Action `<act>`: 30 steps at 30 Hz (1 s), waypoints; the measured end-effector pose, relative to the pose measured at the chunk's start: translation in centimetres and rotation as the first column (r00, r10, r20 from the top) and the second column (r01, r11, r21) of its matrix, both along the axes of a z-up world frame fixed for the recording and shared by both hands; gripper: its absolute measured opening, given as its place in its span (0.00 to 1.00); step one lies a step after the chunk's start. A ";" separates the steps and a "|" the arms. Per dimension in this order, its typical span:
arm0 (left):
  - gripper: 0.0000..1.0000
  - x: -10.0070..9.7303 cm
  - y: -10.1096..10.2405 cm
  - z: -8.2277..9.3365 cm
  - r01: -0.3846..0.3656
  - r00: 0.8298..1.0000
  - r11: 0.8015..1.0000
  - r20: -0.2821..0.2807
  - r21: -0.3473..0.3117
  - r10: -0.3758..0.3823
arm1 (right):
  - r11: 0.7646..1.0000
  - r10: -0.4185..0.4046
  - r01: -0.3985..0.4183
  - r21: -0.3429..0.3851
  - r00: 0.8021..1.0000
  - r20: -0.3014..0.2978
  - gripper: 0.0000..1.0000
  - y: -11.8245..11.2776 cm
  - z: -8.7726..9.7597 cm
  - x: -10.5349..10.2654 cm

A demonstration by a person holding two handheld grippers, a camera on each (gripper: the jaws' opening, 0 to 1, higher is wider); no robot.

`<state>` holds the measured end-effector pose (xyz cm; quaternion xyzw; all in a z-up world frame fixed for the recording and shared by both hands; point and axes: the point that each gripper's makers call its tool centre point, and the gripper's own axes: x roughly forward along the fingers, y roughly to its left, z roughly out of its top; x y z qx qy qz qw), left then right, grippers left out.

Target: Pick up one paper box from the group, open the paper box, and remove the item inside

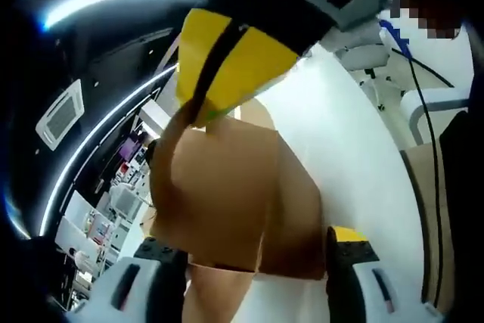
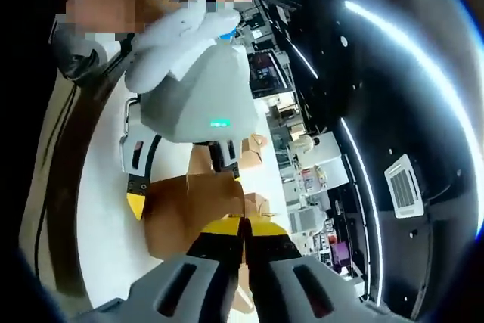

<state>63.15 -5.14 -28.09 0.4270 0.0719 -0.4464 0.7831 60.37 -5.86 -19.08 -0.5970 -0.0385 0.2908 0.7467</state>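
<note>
Item inside the paper box (image 1: 227, 202): not visible. Which box face is front or lid is hard to tell, since the views are tilted and the box is seen from close up.

Left gripper view: left gripper (image 1: 253, 259) has its jaws apart, one on each side of the brown box. Left finger (image 1: 144, 281) sits at the box's lower left edge; right finger with the yellow tip (image 1: 355, 262) is just beside the lower right edge. Whether the pads actually press the cardboard cannot be told, as the contact is cut off at the frame bottom. The box fills the gap between the fingers and extends away from them. At its far end the right gripper (image 1: 227, 73) comes in, yellow pads together with a brown flap running down from between them. The flap looks pinched, but the pinch line itself is dark and blurred.

Right gripper view: right gripper (image 2: 243, 236) has its jaws closed, yellow pads (image 2: 265, 228) meeting with only a thin seam. The box (image 2: 189, 213) lies immediately beyond the fingertips, its near edge touching or clamped by them. The left gripper (image 2: 185, 179) reaches down from above, its yellow-tipped finger (image 2: 136, 203) at the box's left side and the other finger (image 2: 229, 158) on its far top edge. A gloved hand (image 2: 181, 32) holds that gripper's grey body.

A white table (image 1: 355, 156) lies behind the box. More brown boxes (image 2: 253, 149) farther back are small and unclear.
</note>
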 end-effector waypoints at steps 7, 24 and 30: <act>0.78 -0.2 -0.2 0.1 0.003 1.000 0.999 -0.009 -0.034 -0.003 | 1.000 0.010 -0.009 -0.007 0.999 0.034 0.03 0.5 0.9 -0.4; 0.89 -1.8 -0.5 -0.2 0.099 0.988 0.994 -0.112 -0.036 -0.102 | 0.994 0.109 -0.110 -0.021 0.992 -0.061 0.03 -0.5 -1.2 -5.3; 0.90 -2.0 -0.4 -0.4 0.133 0.981 0.991 -0.138 -0.018 -0.134 | 0.992 0.121 -0.122 -0.006 0.986 -0.115 0.03 -0.4 -2.4 -6.2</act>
